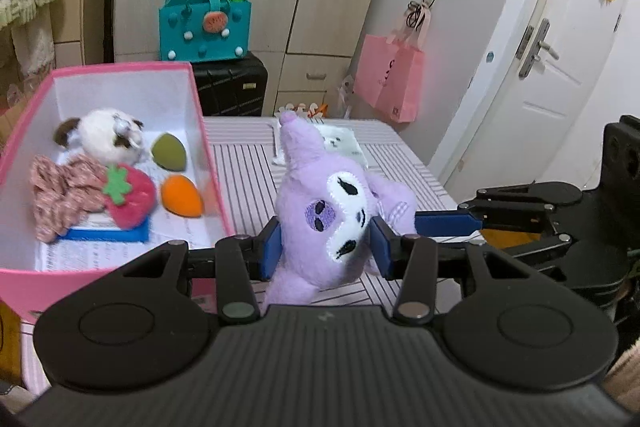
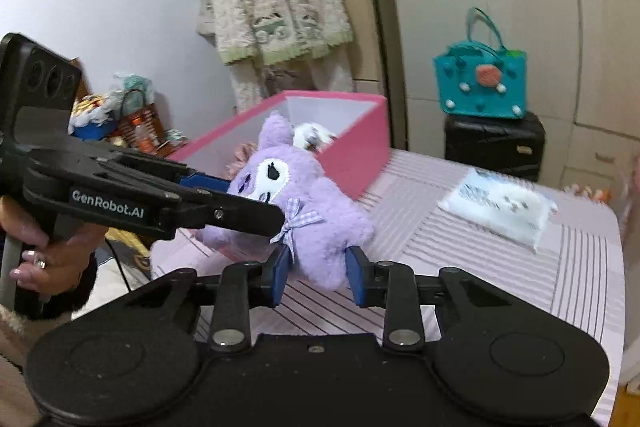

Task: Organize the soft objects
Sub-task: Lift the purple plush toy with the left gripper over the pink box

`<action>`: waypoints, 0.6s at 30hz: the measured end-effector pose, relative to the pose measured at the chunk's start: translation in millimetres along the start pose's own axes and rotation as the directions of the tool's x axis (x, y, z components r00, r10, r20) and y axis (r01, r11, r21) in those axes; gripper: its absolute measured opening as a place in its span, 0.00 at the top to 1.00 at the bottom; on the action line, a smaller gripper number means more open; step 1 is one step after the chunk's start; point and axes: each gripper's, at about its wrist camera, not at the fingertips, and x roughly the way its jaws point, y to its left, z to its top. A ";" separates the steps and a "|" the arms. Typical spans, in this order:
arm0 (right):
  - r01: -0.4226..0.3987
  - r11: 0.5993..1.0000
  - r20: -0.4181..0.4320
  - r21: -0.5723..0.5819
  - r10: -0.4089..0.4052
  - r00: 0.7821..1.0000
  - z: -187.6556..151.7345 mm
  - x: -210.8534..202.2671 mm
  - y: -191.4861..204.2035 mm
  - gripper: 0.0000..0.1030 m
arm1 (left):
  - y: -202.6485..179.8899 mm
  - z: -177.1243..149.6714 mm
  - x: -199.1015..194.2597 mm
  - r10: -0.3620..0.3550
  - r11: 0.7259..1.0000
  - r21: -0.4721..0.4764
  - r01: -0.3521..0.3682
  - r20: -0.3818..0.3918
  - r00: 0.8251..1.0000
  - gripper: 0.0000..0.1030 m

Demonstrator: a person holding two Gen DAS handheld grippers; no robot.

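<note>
Both tongs grip the same fuzzy lilac plush doll with a white face patch [image 1: 340, 211], held just above the pink-and-white striped worktop [image 2: 520, 259] beside the long side of the pink cardboard box with a white lining [image 1: 208, 147]. The left tongs [image 1: 326, 247] have their blue pads pressed into the doll's head from either side, narrowed to the width of the squeezed plush. The right tongs [image 2: 318, 273] pinch the doll's lower body in the same way, the blue fingers sunk slightly into the fur; a checked lilac bow [image 2: 296, 219] sits on the doll's chest just above them. In the right wrist view the left tongs reach in from the left edge of the worktop, held by a hand with painted nails [image 2: 44, 259].

Inside the box lie a white-and-brown plush animal [image 1: 108, 139], a red felt strawberry with a green leaf [image 1: 128, 199], a crumpled pink knitted cloth [image 1: 64, 195], an olive-green teardrop sponge [image 1: 170, 151] and an orange teardrop sponge [image 1: 182, 201]. A white soft tissue pack with a printed animal face [image 2: 500, 207] lies near the far edge of the worktop, well apart from the doll.
</note>
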 end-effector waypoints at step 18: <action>-0.173 0.968 -0.063 -0.181 0.164 0.984 100.2 62.6 58.3 0.62 | 80.2 47.3 -71.3 0.138 0.988 -0.066 -0.139 -0.016 0.990 0.57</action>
